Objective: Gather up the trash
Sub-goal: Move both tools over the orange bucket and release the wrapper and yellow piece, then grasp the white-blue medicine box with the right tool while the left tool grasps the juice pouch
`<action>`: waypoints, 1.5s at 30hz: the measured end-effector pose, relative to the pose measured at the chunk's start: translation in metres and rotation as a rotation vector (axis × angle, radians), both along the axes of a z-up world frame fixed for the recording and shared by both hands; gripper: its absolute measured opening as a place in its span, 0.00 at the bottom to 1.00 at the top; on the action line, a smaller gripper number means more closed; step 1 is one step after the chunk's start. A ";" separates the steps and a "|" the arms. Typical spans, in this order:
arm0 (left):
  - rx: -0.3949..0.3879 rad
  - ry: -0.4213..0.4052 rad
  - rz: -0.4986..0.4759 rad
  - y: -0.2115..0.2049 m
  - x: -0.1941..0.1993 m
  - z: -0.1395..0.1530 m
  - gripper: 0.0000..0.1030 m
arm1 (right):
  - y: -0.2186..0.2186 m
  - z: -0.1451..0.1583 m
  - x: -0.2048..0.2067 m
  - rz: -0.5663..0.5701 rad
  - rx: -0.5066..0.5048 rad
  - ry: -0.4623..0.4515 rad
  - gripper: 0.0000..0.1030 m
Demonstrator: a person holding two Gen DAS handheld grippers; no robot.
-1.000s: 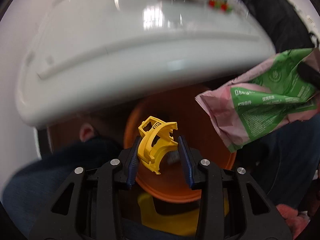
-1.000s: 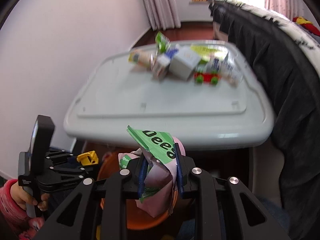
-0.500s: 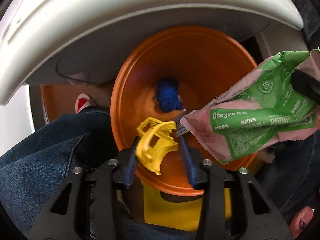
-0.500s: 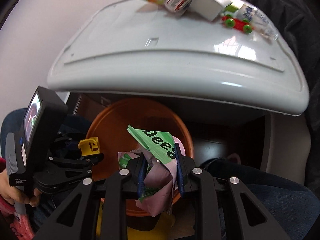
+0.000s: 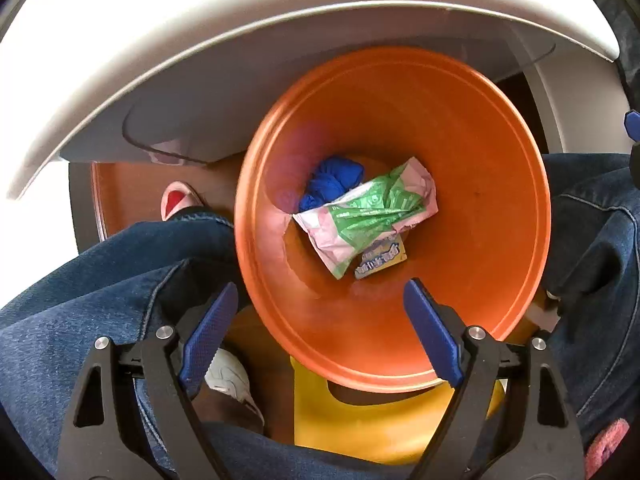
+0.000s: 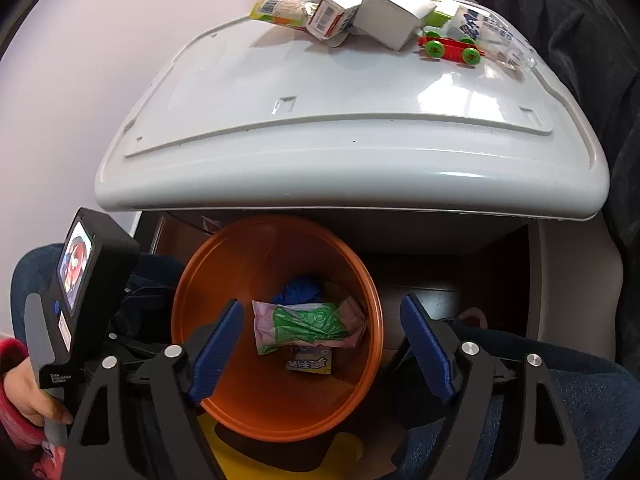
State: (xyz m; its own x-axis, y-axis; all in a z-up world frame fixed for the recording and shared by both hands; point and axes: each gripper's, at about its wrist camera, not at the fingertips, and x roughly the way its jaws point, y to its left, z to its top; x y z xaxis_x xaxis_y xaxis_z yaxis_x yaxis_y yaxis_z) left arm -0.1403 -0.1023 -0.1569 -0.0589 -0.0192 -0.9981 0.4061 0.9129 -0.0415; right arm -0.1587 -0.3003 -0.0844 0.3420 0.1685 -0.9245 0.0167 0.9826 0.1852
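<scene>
Both grippers hang empty over the orange bin, jaws spread wide.

The left gripper (image 5: 316,316) and right gripper (image 6: 322,334) hold nothing. In the orange bin (image 5: 500,184) at frame centre lies the pink-and-green wrapper (image 5: 370,212), on top of a blue bundle (image 5: 330,182) and a small yellow packet (image 5: 382,262). At the top of the right wrist view, cartons (image 6: 384,14) and a toy car (image 6: 448,46) sit on the white table (image 6: 340,120).

Both grippers' jaws have opened; the green-pink wrapper (image 5: 370,210) now lies inside the orange bin (image 5: 500,184), released.
</scene>
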 end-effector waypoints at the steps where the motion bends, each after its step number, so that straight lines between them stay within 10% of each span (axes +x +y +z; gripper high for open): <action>1: -0.004 -0.004 0.002 -0.001 0.000 0.001 0.80 | -0.001 0.000 0.001 -0.003 0.003 -0.002 0.80; 14: -0.047 -0.281 0.072 0.006 0.019 0.066 0.80 | -0.032 0.048 0.029 -0.111 0.109 -0.131 0.88; 20: -0.059 -0.449 0.097 0.007 0.025 0.101 0.80 | -0.046 0.064 0.099 -0.197 0.337 -0.167 0.89; 30: -0.077 -0.465 0.105 0.011 0.027 0.104 0.80 | -0.063 0.021 0.225 -0.465 0.577 -0.073 0.88; 35: -0.083 -0.460 0.110 0.013 0.028 0.103 0.80 | -0.058 0.006 0.254 -0.539 0.578 -0.047 0.78; 40: -0.088 -0.453 0.116 0.015 0.029 0.100 0.80 | -0.058 -0.005 0.268 -0.576 0.573 -0.020 0.29; 45: -0.094 -0.448 0.118 0.015 0.028 0.099 0.80 | -0.056 0.001 0.265 -0.547 0.530 -0.034 0.28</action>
